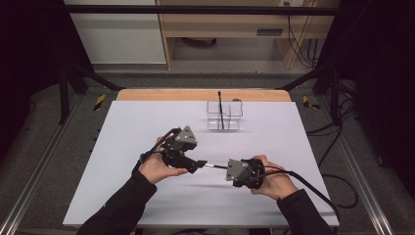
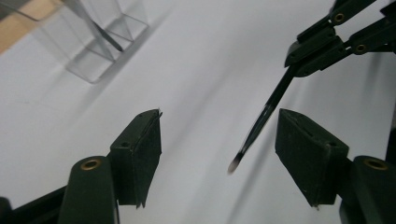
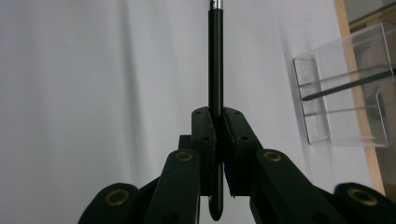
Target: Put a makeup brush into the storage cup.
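A thin black brush (image 3: 215, 56) with a silver collar and a pale tip is clamped between the jaws of my right gripper (image 3: 218, 114), which is shut on its handle. In the high view the brush (image 1: 215, 166) points left from the right gripper (image 1: 226, 168) toward the left gripper (image 1: 200, 164). My left gripper (image 2: 219, 116) is open. The brush (image 2: 261, 123) hangs between its pads (image 2: 149, 140), nearer the right one, touching neither. Both grippers are held above the near middle of the white table (image 1: 147, 127).
A clear plastic holder (image 1: 224, 116) with compartments stands at the far middle of the table, with another dark brush (image 1: 220, 110) leaning in it. It also shows as the holder (image 2: 100, 46) and the holder (image 3: 345, 93). Cables trail off the table's right side.
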### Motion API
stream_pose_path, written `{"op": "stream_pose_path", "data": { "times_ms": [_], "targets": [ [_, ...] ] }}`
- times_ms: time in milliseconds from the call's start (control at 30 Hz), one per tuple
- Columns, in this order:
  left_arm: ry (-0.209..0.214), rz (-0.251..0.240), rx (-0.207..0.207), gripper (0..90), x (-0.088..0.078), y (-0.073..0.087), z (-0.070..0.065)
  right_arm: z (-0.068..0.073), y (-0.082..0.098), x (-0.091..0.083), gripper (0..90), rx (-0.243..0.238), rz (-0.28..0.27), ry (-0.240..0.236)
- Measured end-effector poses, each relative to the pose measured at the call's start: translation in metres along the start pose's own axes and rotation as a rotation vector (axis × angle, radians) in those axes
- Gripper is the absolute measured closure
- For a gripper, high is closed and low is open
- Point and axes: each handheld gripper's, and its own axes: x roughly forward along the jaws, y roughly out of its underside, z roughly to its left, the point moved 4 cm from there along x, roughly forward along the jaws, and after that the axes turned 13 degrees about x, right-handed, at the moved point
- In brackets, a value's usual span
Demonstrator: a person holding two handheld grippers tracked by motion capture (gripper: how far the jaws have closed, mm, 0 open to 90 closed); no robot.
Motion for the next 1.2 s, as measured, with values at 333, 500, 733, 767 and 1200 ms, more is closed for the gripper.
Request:
{"op": "stream_pose_path", "data": {
  "times_ms": [333,500,733,767,1200],
  "targets": [
    [-0.105,-0.168,-0.102,23.5,-0.022,0.018,0.004,-0.011,0.016,-0.004,84.0,0.151,-0.052,0.011],
    [-0.156,-0.249,-0.148,23.0,-0.029,0.024,-0.001,-0.010,0.021,0.000,84.0,0.215,-0.083,0.001],
    [-0.172,-0.298,-0.201,21.8,-0.024,0.035,-0.007,-0.005,0.025,0.007,84.0,0.288,-0.114,-0.014],
    [-0.177,-0.298,-0.202,21.8,-0.024,0.035,-0.008,-0.004,0.026,0.008,84.0,0.296,-0.121,-0.017],
    [-0.168,-0.353,-0.257,17.9,-0.016,0.045,-0.018,0.000,0.026,0.010,83.9,0.431,-0.232,-0.065]
  ]
}}
